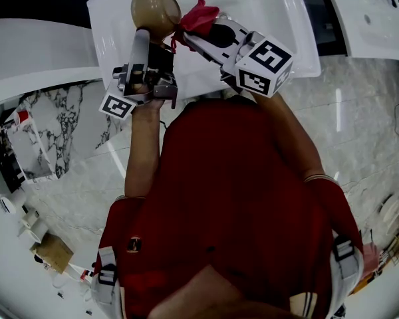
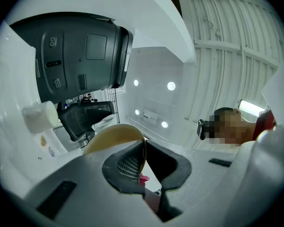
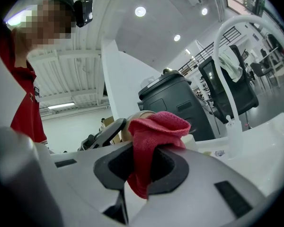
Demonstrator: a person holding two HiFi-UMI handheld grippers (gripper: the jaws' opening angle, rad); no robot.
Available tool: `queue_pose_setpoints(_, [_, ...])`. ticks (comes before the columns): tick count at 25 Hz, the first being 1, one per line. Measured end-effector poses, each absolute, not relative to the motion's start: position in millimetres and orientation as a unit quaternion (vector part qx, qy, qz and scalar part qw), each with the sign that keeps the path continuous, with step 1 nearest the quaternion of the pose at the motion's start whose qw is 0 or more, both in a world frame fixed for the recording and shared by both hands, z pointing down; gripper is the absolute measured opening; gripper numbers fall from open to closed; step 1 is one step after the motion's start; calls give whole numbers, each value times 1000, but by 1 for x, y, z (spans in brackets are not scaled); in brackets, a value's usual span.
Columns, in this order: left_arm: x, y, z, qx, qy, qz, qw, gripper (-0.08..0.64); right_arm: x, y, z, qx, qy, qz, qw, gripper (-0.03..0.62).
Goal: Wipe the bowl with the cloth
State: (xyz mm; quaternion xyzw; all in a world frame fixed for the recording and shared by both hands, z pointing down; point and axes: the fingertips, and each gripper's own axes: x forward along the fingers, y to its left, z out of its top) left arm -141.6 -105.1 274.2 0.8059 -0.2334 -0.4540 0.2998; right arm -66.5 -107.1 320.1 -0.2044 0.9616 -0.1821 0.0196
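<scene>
Bowl at 12 o'clock over the sink, rim pinched in the left tool; right tool clamps the cloth at its 3 o'clock. Best press firmly, sweeping round

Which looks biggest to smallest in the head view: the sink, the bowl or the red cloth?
1. the sink, by far
2. the bowl
3. the red cloth, nearly as big as the bowl, so these two are close
</scene>
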Motion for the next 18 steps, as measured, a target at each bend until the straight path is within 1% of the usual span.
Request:
queue_pose_setpoints(14, [-139,-116,295,812,-317,-387,300,21,-87,-87,318,-168,971,-169,4,55])
queue_pose_setpoints(18, [-137,-116,302,823,-331,-355,296,21,-94,-82,317,-158,976,-146,-13,55])
